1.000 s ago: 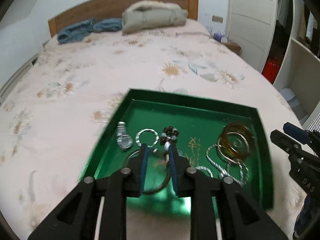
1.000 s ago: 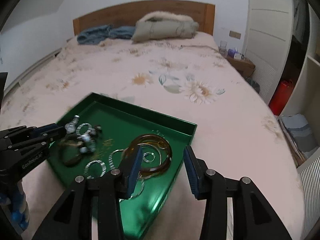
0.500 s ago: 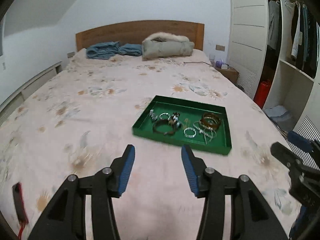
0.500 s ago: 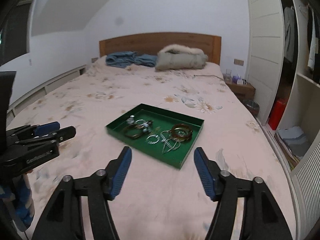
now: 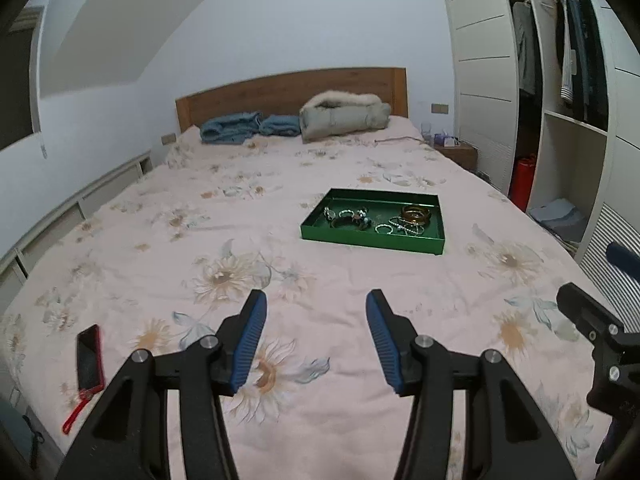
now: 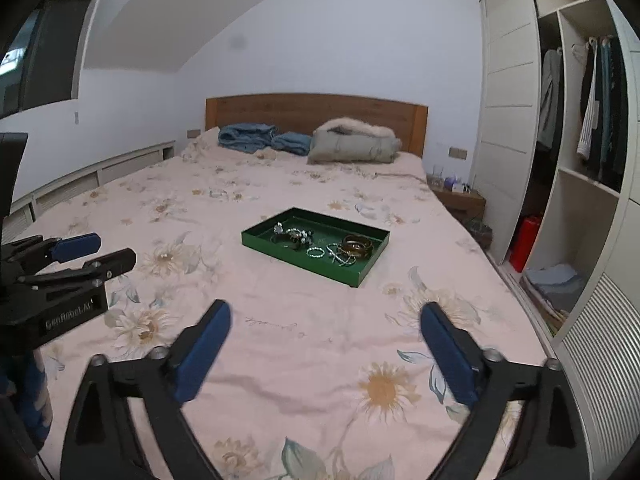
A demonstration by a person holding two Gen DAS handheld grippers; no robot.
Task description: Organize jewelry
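Both tongs (image 5: 316, 300) (image 6: 326, 312) pulled back, just opened (empty), green tray (image 5: 372, 240) well ahead.

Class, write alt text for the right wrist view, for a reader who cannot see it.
A green tray of bracelets and other jewelry sits on a floral pink bed, beyond the open, empty right claw. The left claw shows at the left edge; an open wardrobe stands on the right.

Jewelry in green tray (image 5: 372, 240): pieces too small to tell apart. Right tool (image 5: 600, 344): cut off at left-wrist view's right edge.
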